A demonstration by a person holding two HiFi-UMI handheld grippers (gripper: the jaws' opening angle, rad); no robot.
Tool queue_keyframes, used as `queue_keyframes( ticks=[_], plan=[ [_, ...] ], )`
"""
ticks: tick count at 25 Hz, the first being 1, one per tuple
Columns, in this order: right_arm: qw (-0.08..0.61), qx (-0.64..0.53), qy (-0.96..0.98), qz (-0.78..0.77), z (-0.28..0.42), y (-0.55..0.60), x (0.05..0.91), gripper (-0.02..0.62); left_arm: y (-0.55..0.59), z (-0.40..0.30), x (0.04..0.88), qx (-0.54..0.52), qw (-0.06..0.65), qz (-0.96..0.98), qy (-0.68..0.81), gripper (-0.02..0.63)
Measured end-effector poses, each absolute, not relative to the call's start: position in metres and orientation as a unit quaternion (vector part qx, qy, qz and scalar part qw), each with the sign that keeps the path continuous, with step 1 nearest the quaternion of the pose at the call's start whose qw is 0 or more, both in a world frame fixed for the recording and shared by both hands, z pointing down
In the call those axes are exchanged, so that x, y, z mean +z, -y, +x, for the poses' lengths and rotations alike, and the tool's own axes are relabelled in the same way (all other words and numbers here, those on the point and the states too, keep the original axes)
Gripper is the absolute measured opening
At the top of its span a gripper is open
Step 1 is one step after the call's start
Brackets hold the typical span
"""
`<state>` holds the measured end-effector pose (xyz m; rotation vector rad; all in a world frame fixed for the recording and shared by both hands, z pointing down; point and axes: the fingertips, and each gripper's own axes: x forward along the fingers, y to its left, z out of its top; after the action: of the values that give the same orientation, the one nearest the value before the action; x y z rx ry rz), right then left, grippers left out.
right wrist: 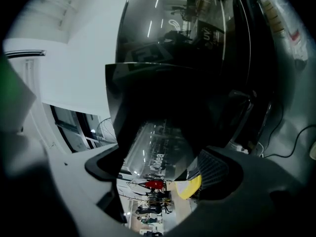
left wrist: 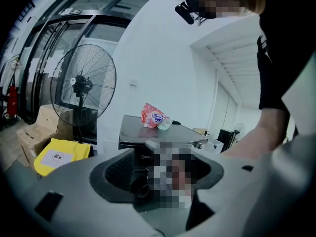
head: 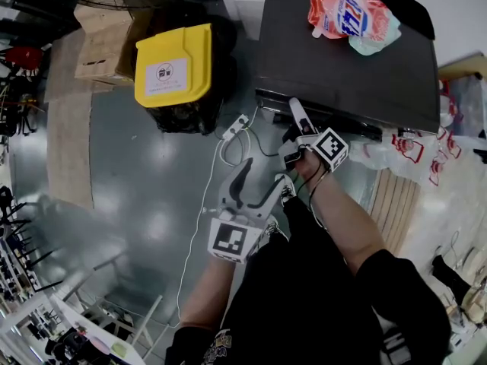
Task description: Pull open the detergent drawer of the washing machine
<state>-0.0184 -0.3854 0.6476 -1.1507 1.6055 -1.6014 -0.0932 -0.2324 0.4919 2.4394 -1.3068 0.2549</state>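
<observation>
The dark grey washing machine [head: 342,59] stands at the upper right of the head view, with a pink detergent pouch [head: 348,14] lying on its top. My right gripper [head: 294,128] is at the machine's upper front edge, near its left corner. In the right gripper view it [right wrist: 158,169] is open, rolled sideways, with the glossy drawer front [right wrist: 153,149] and its logo between the jaws; the pads do not visibly press on it. My left gripper [head: 262,182] hangs open lower down, away from the machine, with nothing held. In the left gripper view the machine [left wrist: 148,138] is ahead.
A bin with a yellow lid [head: 173,65] stands left of the machine, with cardboard boxes [head: 95,44] behind it. A white power strip [head: 234,128] and its cable lie on the floor below the machine's corner. A standing fan [left wrist: 84,85] is at the left. Plastic bags [head: 411,147] lie at the right.
</observation>
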Motion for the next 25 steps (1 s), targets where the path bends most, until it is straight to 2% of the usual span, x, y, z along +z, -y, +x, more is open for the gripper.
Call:
queue_keyframes(
  ticks=[25],
  plan=[
    [0.295,-0.604,-0.590,-0.448,-0.025,0.343,0.648,0.468,0.196,-0.108,0.487,0.076,0.184,0.869,0.454,0.275]
  ],
)
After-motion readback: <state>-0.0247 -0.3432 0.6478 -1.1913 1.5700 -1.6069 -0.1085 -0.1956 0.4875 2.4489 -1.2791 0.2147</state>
